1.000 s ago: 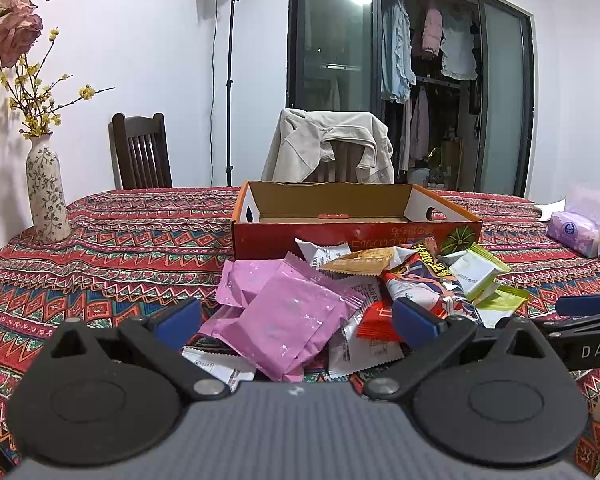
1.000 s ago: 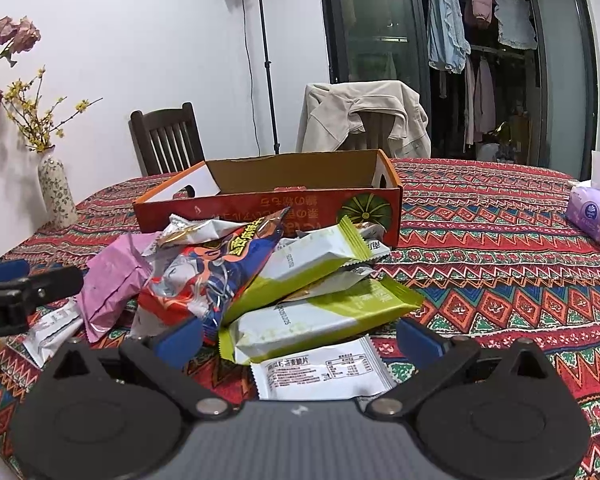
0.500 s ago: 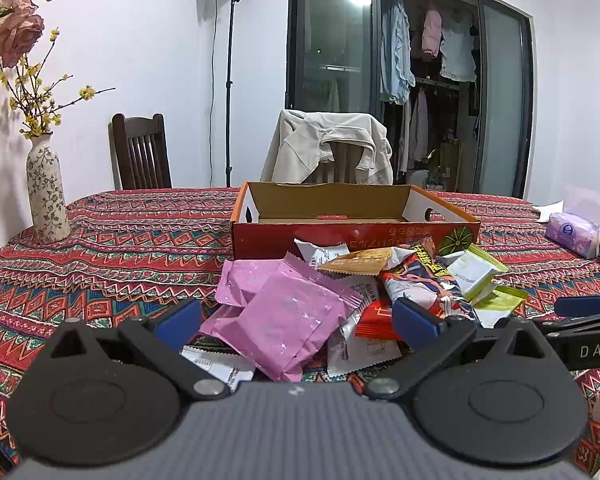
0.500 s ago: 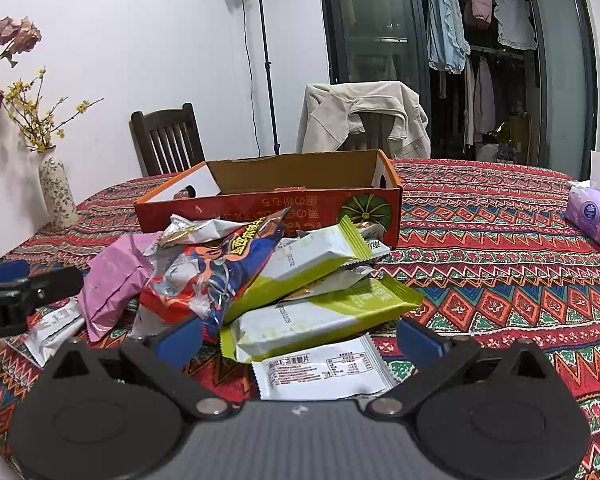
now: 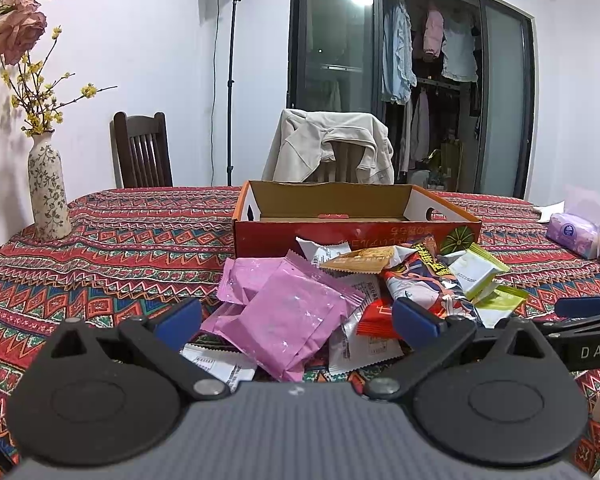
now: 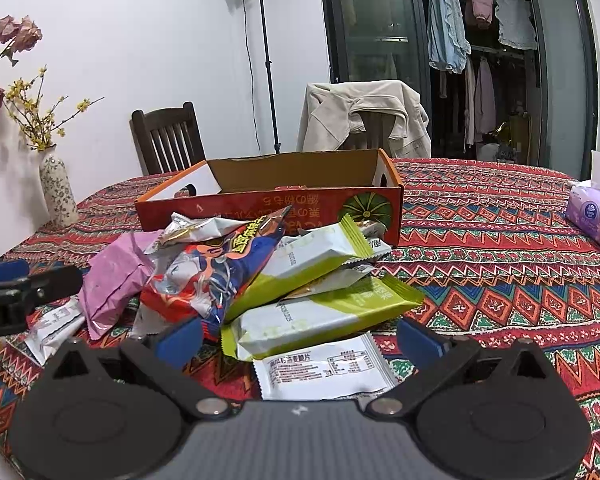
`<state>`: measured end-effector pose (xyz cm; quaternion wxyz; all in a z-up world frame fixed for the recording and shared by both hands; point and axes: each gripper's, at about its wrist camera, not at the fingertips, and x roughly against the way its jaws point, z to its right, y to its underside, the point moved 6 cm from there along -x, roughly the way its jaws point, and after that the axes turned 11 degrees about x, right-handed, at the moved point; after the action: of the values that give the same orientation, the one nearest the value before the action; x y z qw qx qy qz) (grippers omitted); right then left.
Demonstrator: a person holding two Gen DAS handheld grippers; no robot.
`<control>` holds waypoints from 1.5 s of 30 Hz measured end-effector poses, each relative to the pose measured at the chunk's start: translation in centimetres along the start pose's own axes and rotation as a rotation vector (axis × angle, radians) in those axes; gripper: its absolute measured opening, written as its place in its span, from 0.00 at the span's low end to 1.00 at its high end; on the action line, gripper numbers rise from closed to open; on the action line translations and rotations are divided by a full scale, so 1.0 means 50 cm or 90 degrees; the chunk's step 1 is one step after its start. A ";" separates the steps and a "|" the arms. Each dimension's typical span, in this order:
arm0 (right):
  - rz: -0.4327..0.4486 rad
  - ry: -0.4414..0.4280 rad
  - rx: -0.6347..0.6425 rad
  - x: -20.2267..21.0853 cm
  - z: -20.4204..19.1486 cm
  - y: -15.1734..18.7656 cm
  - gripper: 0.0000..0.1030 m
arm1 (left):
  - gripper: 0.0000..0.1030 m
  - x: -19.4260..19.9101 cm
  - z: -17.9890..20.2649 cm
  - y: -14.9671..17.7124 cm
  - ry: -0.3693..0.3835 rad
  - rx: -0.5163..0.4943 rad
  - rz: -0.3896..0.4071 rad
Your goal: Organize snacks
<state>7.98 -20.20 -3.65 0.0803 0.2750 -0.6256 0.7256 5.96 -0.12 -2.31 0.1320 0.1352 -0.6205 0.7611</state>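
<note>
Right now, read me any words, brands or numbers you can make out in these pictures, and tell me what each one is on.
"DAS": white letters on the right gripper, cut off at the frame edge in the left wrist view.
"ot.AI": white letters on the left gripper, cut off in the right wrist view.
Red box: orange characters printed upside down, not readable.
White packet: black characters and a nutrition table, too small.
Blue and red snack bag: yellow characters, too distorted.

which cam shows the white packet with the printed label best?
Right wrist. The white packet lies flat and unobstructed, label up, just ahead of the open right gripper. In the left wrist view the snack pile and left gripper hide it; I can't pick it out there.
</note>
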 end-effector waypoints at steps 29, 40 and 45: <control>-0.091 -0.014 0.020 -0.032 0.009 0.034 1.00 | 1.00 -0.001 -0.013 0.004 -0.003 0.003 -0.011; -0.140 -0.024 0.066 -0.069 0.015 0.051 1.00 | 1.00 -0.010 -0.052 0.010 -0.037 0.009 -0.043; -0.128 -0.033 0.072 -0.058 0.014 0.045 0.75 | 1.00 -0.015 -0.075 0.013 -0.047 0.010 -0.067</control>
<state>9.56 -20.69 -6.99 0.1207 0.3591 -0.5551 0.7405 6.27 3.39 -3.92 0.1479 0.1963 -0.6110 0.7525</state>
